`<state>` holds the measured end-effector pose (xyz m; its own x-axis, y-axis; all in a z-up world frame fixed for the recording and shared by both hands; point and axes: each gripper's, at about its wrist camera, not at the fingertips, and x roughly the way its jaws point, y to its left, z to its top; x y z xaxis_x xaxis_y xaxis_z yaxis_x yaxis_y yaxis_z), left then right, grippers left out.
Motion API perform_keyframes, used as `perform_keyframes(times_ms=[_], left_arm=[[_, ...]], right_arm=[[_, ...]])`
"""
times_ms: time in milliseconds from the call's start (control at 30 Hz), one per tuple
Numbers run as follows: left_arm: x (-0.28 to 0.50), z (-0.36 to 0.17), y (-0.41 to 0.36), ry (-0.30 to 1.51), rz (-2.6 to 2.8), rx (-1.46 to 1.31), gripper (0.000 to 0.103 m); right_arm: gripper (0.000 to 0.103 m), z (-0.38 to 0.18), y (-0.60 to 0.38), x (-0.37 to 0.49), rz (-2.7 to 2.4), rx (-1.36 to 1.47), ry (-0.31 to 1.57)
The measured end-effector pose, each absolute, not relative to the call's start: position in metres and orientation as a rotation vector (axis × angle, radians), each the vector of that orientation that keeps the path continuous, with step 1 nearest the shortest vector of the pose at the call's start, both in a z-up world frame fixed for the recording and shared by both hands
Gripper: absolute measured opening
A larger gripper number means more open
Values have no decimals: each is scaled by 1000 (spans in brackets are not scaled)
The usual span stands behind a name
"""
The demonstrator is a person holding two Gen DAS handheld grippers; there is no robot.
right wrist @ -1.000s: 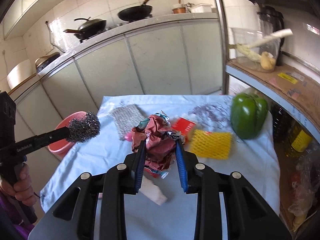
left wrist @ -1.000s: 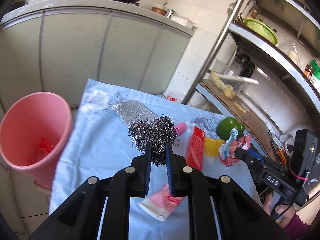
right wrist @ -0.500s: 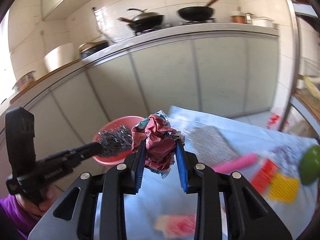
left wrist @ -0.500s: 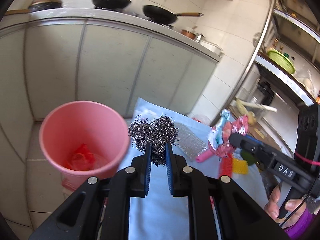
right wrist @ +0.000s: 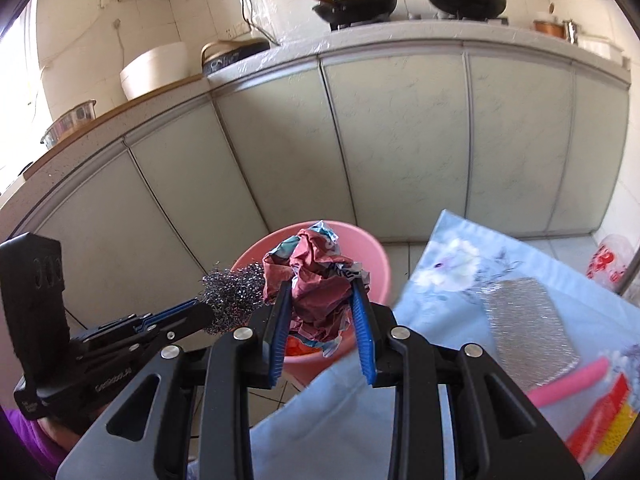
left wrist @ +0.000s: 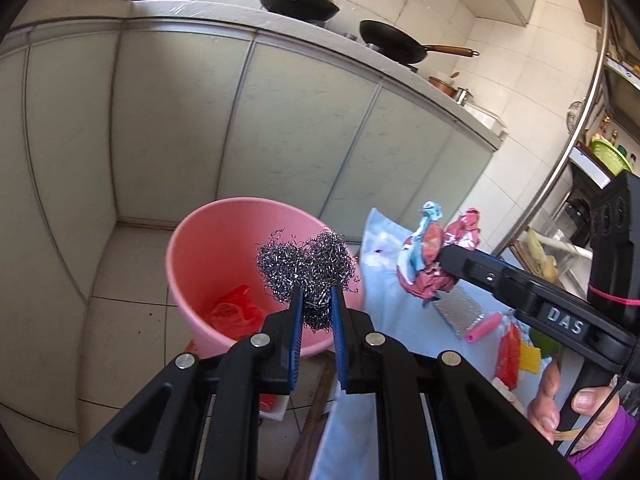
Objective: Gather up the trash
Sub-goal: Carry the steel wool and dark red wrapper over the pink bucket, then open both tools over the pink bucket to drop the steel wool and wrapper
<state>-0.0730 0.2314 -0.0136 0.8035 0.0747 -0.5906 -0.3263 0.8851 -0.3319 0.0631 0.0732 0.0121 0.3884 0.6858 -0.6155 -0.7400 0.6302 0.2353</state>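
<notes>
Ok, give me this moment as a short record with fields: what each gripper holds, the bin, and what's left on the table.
left gripper: shut on steel wool, over the bin
right gripper: shut on crumpled wrapper, in front of the bin
pink bin: on floor, red wrapper inside
table: metal mesh pad, pink tube
</notes>
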Motion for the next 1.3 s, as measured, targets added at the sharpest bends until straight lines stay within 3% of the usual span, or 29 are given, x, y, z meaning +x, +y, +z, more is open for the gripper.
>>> perform_keyframes(times_ms=[533, 733, 900, 1300], left_arm=[[-60, -43, 250, 679, 287, -455, 13], [-56, -49, 257, 691, 315, -468, 19], [-57, -48, 261, 685, 320, -494, 21], [-64, -36, 252, 639, 297, -480, 21]], right_arm=[[30, -36, 126, 83, 909, -136, 850], [34, -46, 139, 92, 894, -149, 898], [41, -45, 137, 95, 896, -132, 901], [42, -25, 103, 82, 896, -93, 842]])
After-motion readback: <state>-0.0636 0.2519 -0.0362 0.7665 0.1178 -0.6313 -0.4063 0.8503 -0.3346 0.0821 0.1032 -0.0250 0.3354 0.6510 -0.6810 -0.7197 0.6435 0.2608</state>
